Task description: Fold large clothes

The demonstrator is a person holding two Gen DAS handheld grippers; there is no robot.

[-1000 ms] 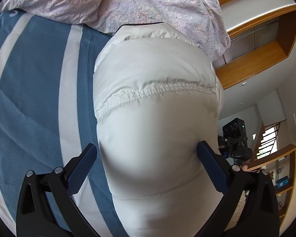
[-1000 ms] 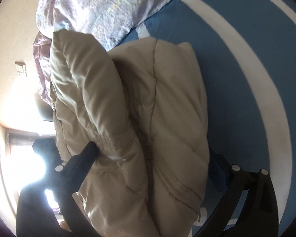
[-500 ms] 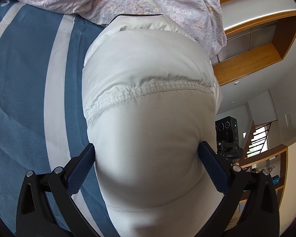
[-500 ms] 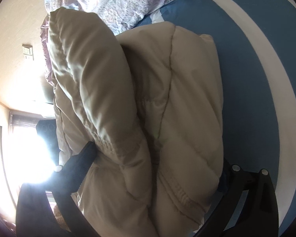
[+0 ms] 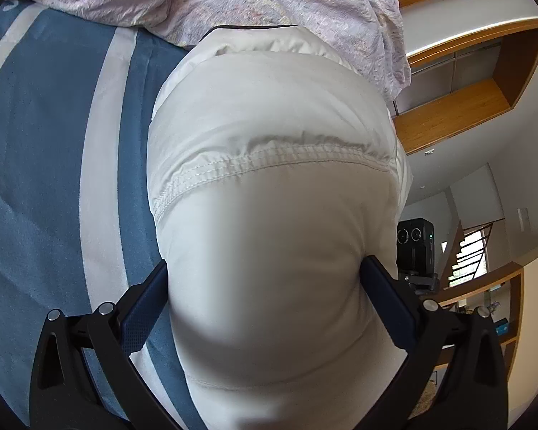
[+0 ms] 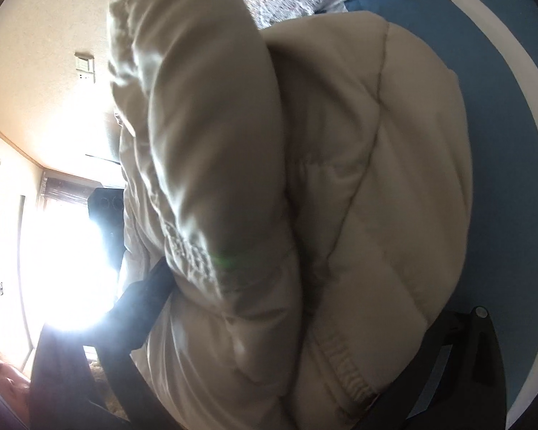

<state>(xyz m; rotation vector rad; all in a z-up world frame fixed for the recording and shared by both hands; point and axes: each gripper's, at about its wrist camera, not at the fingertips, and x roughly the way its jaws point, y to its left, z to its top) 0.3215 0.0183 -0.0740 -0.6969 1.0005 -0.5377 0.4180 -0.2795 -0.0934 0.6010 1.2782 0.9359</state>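
We are clamping both the left gripper (image 5: pixel 265 286) and right gripper (image 6: pixel 297 308) onto bunched ends of the puffy jacket (image 5: pixel 269 165), lifting it off the striped bed (image 5: pixel 53 143) near the quilt (image 5: pixel 233 0), presumably to double it over.

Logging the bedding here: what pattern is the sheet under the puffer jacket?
Blue with broad white stripes, on the bed sheet; clearest in the left wrist view.
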